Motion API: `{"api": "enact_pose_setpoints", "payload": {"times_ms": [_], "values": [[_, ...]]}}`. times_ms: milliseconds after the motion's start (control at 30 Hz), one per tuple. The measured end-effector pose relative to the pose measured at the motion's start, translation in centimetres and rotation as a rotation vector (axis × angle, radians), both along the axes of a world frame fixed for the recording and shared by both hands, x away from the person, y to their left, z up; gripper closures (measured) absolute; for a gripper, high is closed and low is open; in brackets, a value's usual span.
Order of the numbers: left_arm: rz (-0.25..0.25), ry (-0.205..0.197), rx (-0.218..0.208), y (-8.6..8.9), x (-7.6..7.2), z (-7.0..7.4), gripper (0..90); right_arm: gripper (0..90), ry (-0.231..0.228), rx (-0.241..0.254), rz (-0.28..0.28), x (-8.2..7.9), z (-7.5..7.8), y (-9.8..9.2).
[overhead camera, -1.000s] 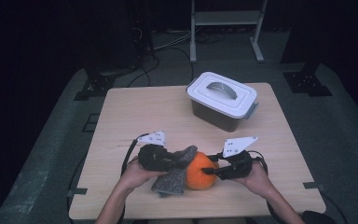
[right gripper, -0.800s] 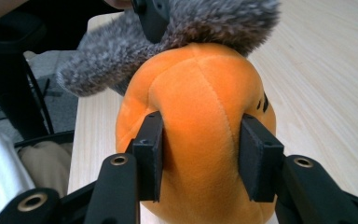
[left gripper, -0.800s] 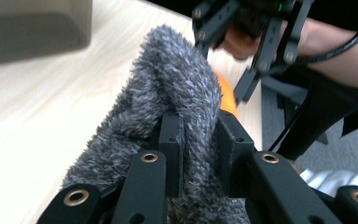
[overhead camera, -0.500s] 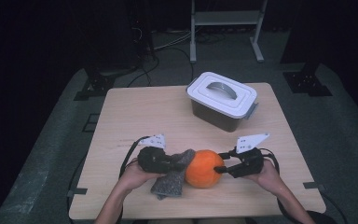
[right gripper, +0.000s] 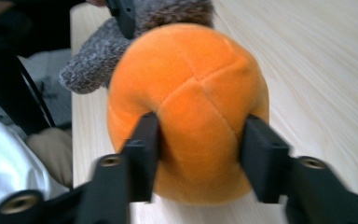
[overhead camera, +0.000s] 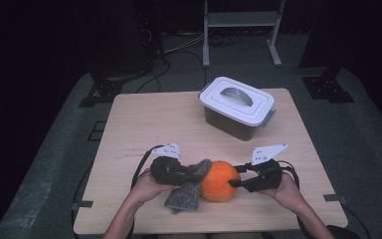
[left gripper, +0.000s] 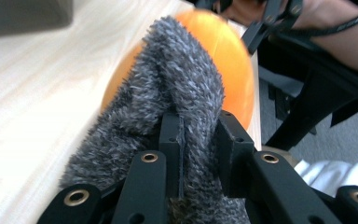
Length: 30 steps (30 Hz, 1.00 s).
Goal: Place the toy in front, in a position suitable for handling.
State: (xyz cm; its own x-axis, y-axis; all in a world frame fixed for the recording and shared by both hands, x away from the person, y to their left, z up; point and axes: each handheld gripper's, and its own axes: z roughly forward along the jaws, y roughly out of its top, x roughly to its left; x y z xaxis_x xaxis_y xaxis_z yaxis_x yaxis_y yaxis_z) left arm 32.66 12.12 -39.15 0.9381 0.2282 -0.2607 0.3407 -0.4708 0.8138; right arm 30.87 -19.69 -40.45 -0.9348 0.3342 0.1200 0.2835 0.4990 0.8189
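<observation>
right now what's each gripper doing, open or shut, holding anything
left gripper: shut on the grey fuzzy cloth.
right gripper: jaws have just been closing, pads pressing the orange plush ball.

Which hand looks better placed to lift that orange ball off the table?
Probably the right. The right gripper has just closed its jaws on both sides of the orange ball, while the left gripper is clamped on the grey fuzzy cloth.

Lidded box [overhead camera: 238,107], white top with grey handle, at the counter's [overhead camera: 144,124] far right. Metal stand [overhead camera: 241,22] and cables [overhead camera: 179,47] on the floor beyond.
</observation>
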Motion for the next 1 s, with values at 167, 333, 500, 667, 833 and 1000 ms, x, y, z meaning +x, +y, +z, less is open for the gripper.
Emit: {"api": "enact_pose_setpoints", "payload": {"times_ms": [167, 333, 500, 667, 833, 1000], "values": [[0.006, -0.029, -0.018, 0.9, -0.1, 1.4, 74.5, 62.8, -0.040, 0.038, 0.077, -0.1, 0.5, 2.2], [-0.008, -0.027, -0.076, 2.4, -0.1, 2.5, 74.5, 62.6, -0.021, 0.111, 0.114, 0.6, 0.6, 3.5], [-0.032, -0.010, 0.016, 1.6, -0.2, 1.4, 74.5, 59.1, -0.027, 0.047, 0.150, 1.3, -0.3, 4.0], [-0.041, 0.016, 0.011, 1.3, 0.3, 0.6, 74.4, 55.2, 0.007, 0.051, 0.142, 2.2, -0.9, 2.3], [-0.059, 0.040, 0.004, 0.1, 0.3, -0.2, 74.3, 50.5, 0.034, 0.019, 0.069, 2.9, -1.5, 0.3], [-0.064, 0.056, -0.015, -1.5, -0.1, -0.4, 74.5, 41.9, 0.079, -0.001, -0.016, 2.6, -1.2, -1.1]]}}
